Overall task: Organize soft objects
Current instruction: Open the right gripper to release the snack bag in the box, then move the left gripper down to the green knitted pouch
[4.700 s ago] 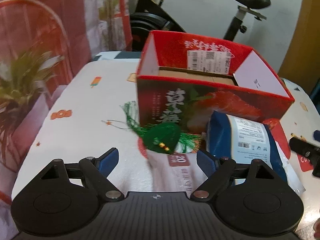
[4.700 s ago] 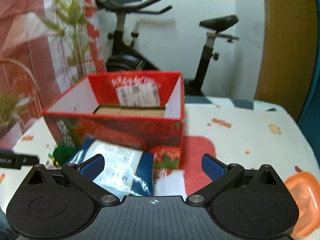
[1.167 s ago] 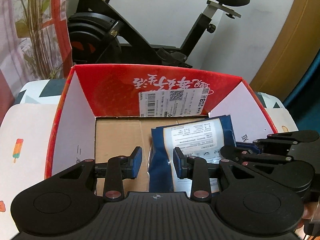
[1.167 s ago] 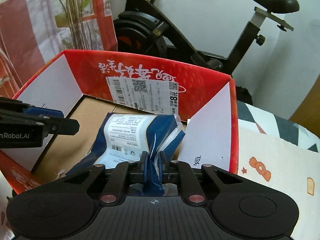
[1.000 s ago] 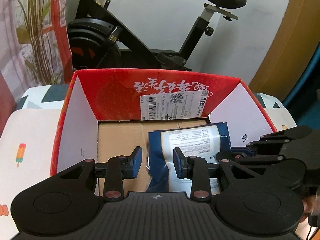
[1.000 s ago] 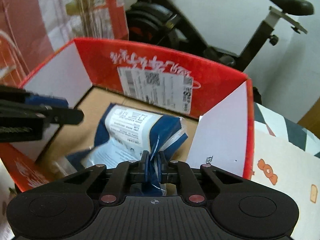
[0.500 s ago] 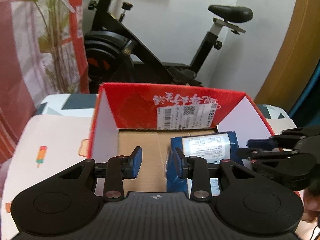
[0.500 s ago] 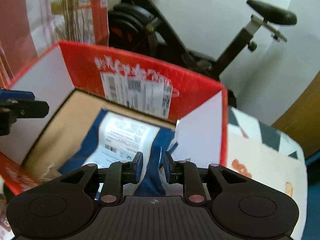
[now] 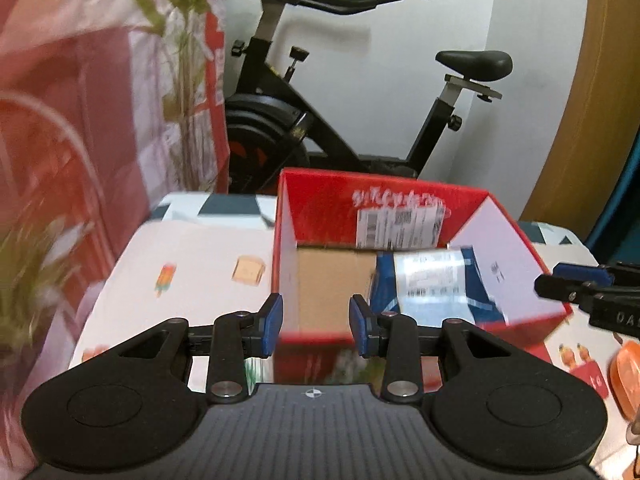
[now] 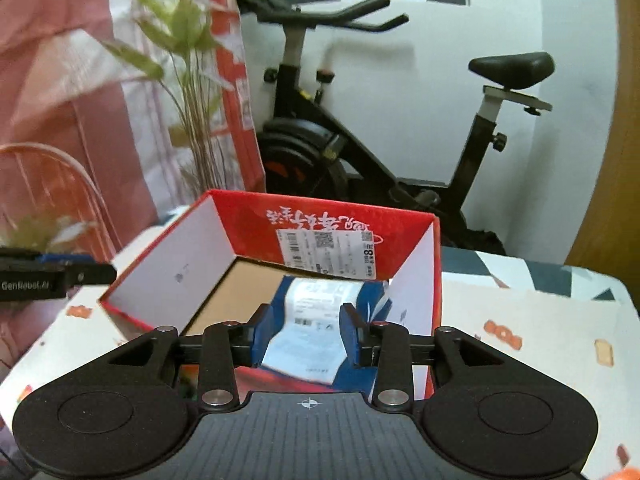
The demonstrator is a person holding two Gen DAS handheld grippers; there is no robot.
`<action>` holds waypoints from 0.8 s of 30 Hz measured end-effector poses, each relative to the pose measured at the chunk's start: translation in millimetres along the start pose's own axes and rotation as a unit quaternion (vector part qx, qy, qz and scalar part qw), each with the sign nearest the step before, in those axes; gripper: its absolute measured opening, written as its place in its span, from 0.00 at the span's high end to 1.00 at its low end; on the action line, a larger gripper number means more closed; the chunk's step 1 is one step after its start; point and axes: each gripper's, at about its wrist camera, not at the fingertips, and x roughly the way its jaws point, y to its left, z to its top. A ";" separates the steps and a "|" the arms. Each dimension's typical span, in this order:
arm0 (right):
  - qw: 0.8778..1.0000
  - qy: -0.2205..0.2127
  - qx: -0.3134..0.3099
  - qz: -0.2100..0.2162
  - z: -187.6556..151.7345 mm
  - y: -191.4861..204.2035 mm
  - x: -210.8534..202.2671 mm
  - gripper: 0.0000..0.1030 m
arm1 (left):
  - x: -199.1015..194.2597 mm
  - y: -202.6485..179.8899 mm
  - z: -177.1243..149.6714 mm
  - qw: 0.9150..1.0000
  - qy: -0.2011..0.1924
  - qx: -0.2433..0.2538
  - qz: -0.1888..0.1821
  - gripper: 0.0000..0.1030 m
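While above box [image 10: 224, 248], fingers [image 10: 347, 336] apart.

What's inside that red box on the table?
Inside the red box lies a blue packet with a white label, toward its right side on the brown cardboard floor. Whatever sits under the packet, or behind the near wall, is hidden.

Patterned table [image 9: 192, 264]; red box [image 9: 516, 308]
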 end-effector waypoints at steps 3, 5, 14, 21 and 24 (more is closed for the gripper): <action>1.000 -0.017 0.015 0.009 -21.2 0.3 -17.2 0.67 | -7.6 2.5 -20.2 1.000 0.009 -0.015 -0.006 0.63; 0.999 -0.020 0.025 0.018 -35.8 0.8 -24.3 0.67 | -8.0 3.9 -32.0 1.000 0.017 -0.024 -0.009 0.63; 0.998 0.020 0.052 0.038 -87.8 13.2 -13.2 0.64 | 8.0 6.0 -69.3 0.998 0.049 -0.030 -0.027 0.63; 0.997 0.047 0.024 0.058 -93.7 36.3 6.8 0.64 | 24.4 36.9 -75.3 0.996 0.047 -0.069 -0.037 0.65; 0.996 0.060 0.011 0.072 -92.2 49.1 19.5 0.64 | 32.2 47.2 -78.9 0.994 0.049 -0.080 -0.055 0.65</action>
